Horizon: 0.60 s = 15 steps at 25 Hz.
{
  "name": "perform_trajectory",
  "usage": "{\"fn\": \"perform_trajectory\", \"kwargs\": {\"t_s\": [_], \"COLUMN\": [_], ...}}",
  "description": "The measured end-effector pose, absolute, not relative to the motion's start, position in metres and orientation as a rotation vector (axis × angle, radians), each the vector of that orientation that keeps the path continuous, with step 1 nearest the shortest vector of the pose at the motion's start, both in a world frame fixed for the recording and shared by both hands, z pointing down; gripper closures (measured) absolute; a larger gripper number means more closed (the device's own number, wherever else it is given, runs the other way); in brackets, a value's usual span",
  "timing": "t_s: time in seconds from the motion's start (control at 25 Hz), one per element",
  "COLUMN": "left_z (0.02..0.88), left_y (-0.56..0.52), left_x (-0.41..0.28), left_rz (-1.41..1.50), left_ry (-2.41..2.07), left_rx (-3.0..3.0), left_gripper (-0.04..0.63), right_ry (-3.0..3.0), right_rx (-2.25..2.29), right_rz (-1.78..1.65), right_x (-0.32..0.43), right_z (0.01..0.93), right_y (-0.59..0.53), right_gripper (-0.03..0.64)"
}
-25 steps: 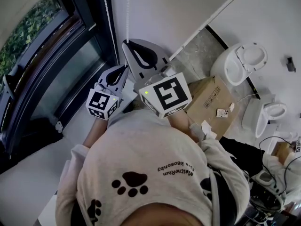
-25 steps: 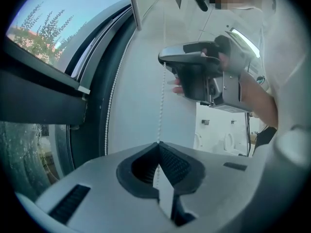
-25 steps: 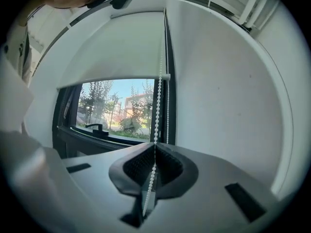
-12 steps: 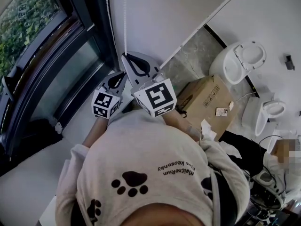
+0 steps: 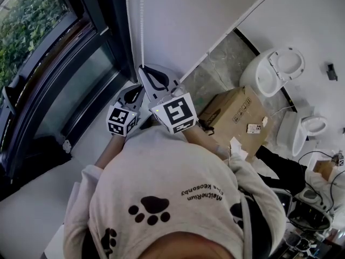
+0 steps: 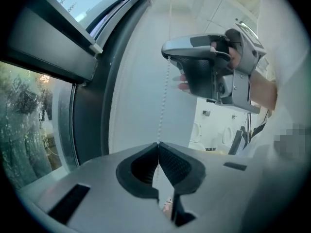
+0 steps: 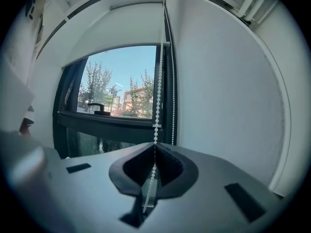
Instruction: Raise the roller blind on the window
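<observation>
A white bead chain (image 5: 142, 26) hangs down the wall beside the dark-framed window (image 5: 59, 74). My right gripper (image 5: 143, 69) is shut on that chain, which runs up from its jaws (image 7: 154, 147) past a small connector to the white roller blind (image 7: 121, 28); the blind covers the top of the pane. A second strand (image 7: 173, 81) hangs just to the right. My left gripper (image 5: 139, 86) sits just below and left of the right one, shut on a chain strand (image 6: 163, 106) at its tips (image 6: 158, 143). The right gripper (image 6: 214, 72) shows above it.
A cardboard box (image 5: 234, 112) lies on the floor to the right. Beyond it stand two white toilets (image 5: 275, 72) (image 5: 304, 131). The window sill (image 5: 32, 198) runs along the left. Cables and gear crowd the lower right corner (image 5: 307, 215).
Both grippers have moved down and nearer to the person's body, still shut on the chain. The right gripper's marker cube looks smaller now.
</observation>
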<state>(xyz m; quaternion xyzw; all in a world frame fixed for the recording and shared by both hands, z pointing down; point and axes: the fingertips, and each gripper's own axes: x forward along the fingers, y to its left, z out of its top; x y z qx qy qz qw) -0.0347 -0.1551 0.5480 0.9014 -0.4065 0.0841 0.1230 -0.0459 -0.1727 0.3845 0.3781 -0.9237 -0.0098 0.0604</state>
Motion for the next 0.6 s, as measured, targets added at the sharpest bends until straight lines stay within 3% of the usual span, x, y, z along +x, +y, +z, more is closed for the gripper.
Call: {"fn": "perform_trajectory", "kwargs": {"t_s": [0.16, 0.28, 0.6], "left_z": [0.535, 0.507, 0.426], "left_y": [-0.154, -0.157, -0.158], "left_x": [-0.038, -0.042, -0.062], "left_rz": [0.183, 0.098, 0.031], "left_ry": [-1.196, -1.192, -1.219], "left_rx": [2.639, 2.651, 2.695], "left_gripper": [0.578, 0.509, 0.509], "right_ry": [-2.809, -2.810, -2.819], "right_rx": [1.137, 1.140, 1.150], "right_rz": [-0.026, -0.024, -0.019], "right_x": [-0.047, -0.046, -0.044], "right_z": [0.382, 0.382, 0.383], "right_y": [-0.173, -0.173, -0.175], "right_gripper": [0.606, 0.606, 0.606]}}
